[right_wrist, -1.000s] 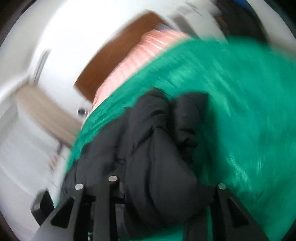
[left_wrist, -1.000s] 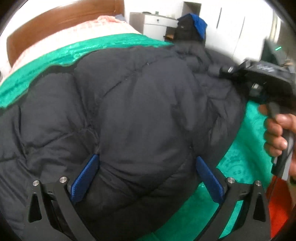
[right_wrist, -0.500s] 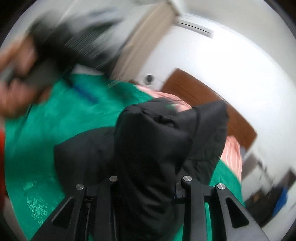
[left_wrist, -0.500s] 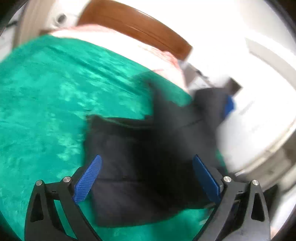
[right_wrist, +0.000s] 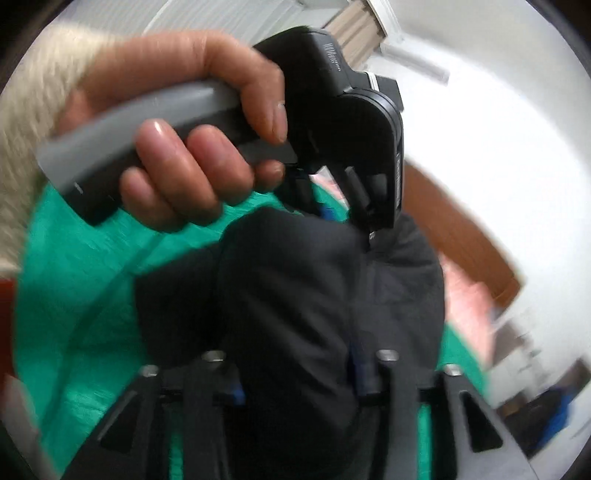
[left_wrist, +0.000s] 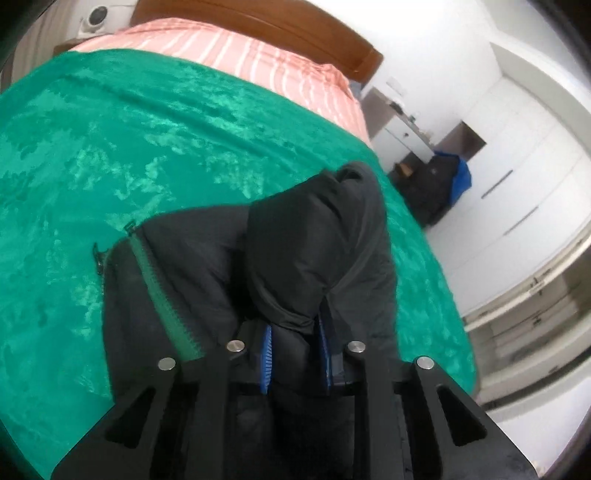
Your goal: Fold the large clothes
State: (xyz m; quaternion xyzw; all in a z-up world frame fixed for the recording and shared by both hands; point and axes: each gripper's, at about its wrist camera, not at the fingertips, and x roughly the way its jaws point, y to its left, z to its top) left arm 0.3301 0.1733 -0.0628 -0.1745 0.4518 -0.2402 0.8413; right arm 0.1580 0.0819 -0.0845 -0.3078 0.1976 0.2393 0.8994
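A black puffer jacket with a green zipper hangs bunched above a green bedspread. My left gripper is shut on a fold of the jacket, its blue pads pinching the cloth. My right gripper is shut on another bunch of the same jacket. In the right wrist view the person's hand holds the left gripper's grey handle just beyond the jacket.
The bed has a pink striped sheet and a wooden headboard at the far end. A white nightstand, a dark bag with a blue part and white wardrobes stand to the right.
My left gripper has closed from wide open onto the jacket and lifted it off the bed. Both grippers have swung round and come close together, each holding the jacket.
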